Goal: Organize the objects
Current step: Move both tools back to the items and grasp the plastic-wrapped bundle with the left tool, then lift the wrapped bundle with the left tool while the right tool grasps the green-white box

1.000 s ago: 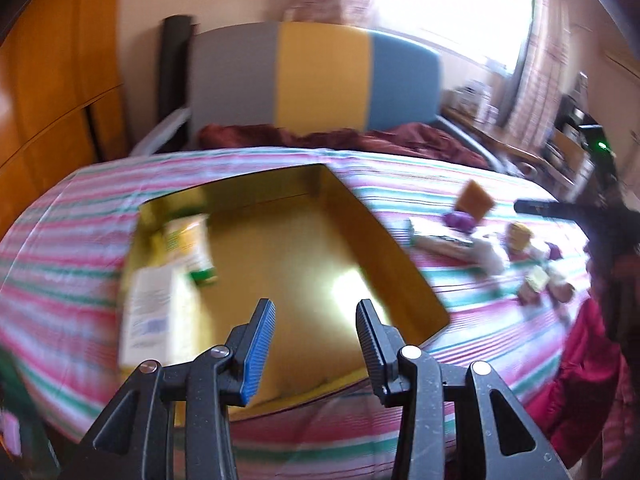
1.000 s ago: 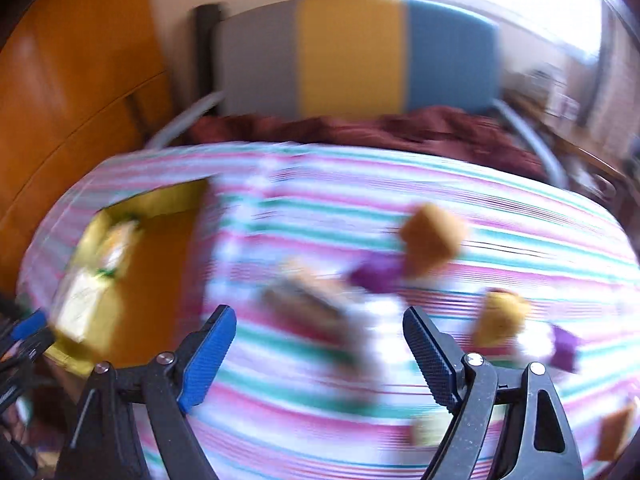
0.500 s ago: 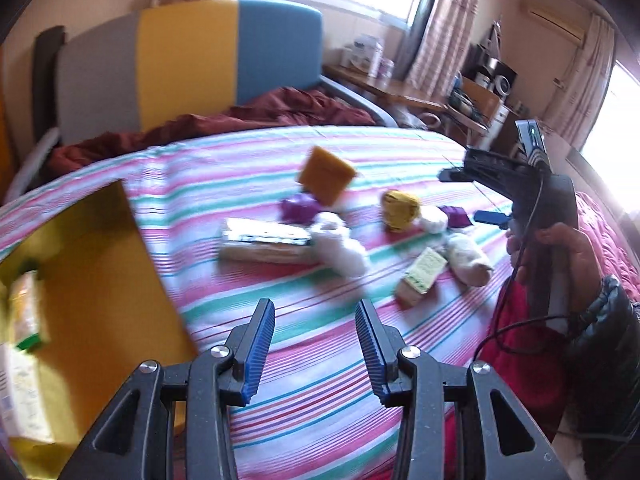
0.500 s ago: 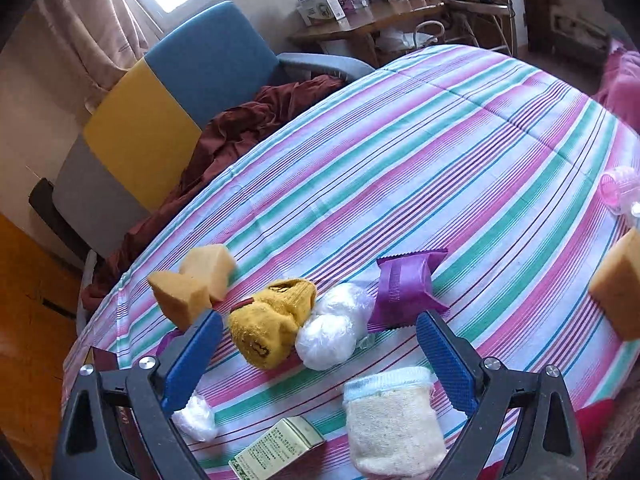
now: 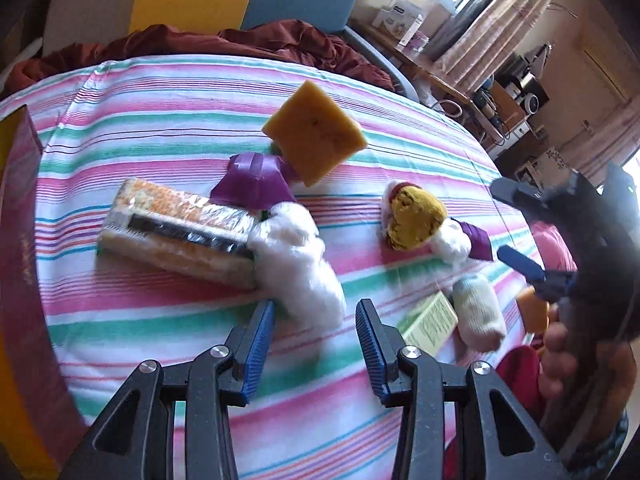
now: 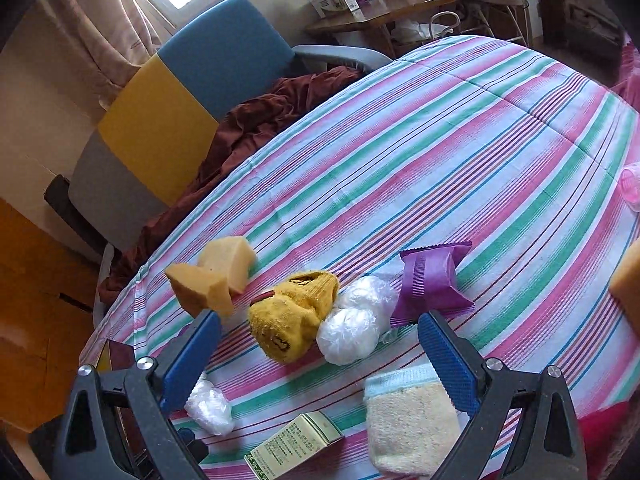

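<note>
Loose objects lie on the striped cloth (image 5: pixel 160 120). My left gripper (image 5: pixel 315 322) is open and holds nothing; a white plastic wad (image 5: pixel 298 260) lies just past its tips. Beyond are a wrapped orange package (image 5: pixel 176 228), a purple packet (image 5: pixel 252 180) and an orange sponge (image 5: pixel 316 132). My right gripper (image 6: pixel 320 344) hangs over a yellow sock (image 6: pixel 292 320) and two white plastic balls (image 6: pixel 356 320). Its jaws are opening and its pads touch nothing. It shows in the left wrist view as the right gripper (image 5: pixel 516 228), held by a hand (image 5: pixel 560 360).
A box wall (image 5: pixel 20 240) stands at the left. A white sock (image 6: pixel 412 420), a green carton (image 6: pixel 296 444), a purple packet (image 6: pixel 432 284), sponges (image 6: pixel 216 276) and a small plastic wad (image 6: pixel 210 404) surround the right gripper. A chair (image 6: pixel 192 92) with dark red cloth stands behind.
My left gripper swung right from the yellow box to the heap and dropped closer. My right gripper rolled, moved over the yellow sock, widened, then held still.
</note>
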Demonstrator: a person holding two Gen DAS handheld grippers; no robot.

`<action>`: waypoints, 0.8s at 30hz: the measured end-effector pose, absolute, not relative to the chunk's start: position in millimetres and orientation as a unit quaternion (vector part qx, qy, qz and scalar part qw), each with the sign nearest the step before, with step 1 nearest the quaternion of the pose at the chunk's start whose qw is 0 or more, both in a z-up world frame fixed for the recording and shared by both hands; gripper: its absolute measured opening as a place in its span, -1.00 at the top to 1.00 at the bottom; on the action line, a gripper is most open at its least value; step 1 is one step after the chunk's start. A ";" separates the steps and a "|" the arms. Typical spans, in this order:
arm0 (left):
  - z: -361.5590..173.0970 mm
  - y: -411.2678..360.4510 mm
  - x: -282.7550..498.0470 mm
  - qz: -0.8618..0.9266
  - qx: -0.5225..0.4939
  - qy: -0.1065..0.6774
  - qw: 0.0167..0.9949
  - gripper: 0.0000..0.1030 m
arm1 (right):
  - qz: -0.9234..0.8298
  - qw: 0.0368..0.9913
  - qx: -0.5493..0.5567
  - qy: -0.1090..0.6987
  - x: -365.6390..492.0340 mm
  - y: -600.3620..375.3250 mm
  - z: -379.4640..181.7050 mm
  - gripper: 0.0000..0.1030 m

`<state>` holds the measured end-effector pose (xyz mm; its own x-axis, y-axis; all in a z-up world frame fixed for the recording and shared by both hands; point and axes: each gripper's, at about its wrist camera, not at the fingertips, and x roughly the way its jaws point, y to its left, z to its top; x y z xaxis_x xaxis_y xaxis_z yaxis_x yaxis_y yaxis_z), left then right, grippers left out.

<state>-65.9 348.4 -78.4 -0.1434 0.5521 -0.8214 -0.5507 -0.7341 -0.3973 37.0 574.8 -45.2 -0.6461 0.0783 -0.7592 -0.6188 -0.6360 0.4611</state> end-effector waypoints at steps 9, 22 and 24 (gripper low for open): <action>-93.0 367.5 -78.1 0.773 -0.537 0.013 0.337 0.38 | 0.830 0.202 -0.367 0.368 36.3 574.3 -44.4 -0.94; -92.5 288.4 17.8 0.815 -0.396 0.133 0.400 0.46 | 0.826 0.217 -0.347 0.387 45.3 585.0 -43.9 -0.94; -94.6 283.7 21.9 0.819 -0.384 0.136 0.405 0.47 | 0.822 0.220 -0.343 0.398 48.0 587.9 -45.2 -0.94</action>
